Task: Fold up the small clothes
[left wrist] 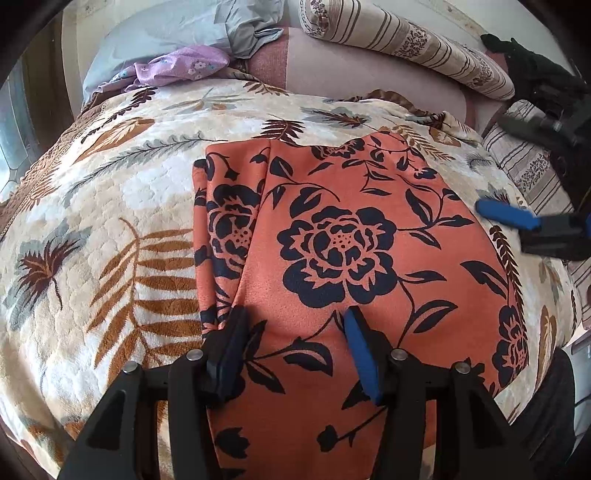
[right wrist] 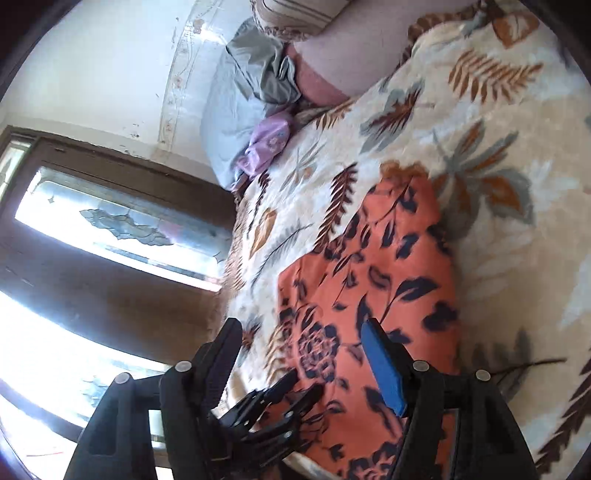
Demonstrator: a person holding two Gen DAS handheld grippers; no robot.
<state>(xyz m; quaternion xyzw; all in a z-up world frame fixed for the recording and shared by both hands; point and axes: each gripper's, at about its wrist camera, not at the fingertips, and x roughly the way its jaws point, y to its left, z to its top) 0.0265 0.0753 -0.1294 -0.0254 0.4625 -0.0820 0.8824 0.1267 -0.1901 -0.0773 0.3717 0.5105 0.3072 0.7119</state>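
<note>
An orange garment with dark navy flowers (left wrist: 332, 251) lies folded on a bed covered by a cream blanket with brown and grey leaves (left wrist: 110, 206), filling the centre and lower part of the left wrist view. A lengthwise fold runs along its left side, with a narrower layer showing beside it. The left tongs (left wrist: 293, 321) hover low over the near end of the garment, fingers spread apart, nothing between them. The right tongs (right wrist: 301, 332) stand released too, fingers wide, above the cloth's edge in their own tilted, blurred view; in the left wrist view they enter at the right edge, just beside the garment's right side. At the upper left lie a small lilac cloth (left wrist: 181, 68) and a pale blue pillow (left wrist: 147, 33); a striped bolster (left wrist: 406, 44) sits at the upper right.
</note>
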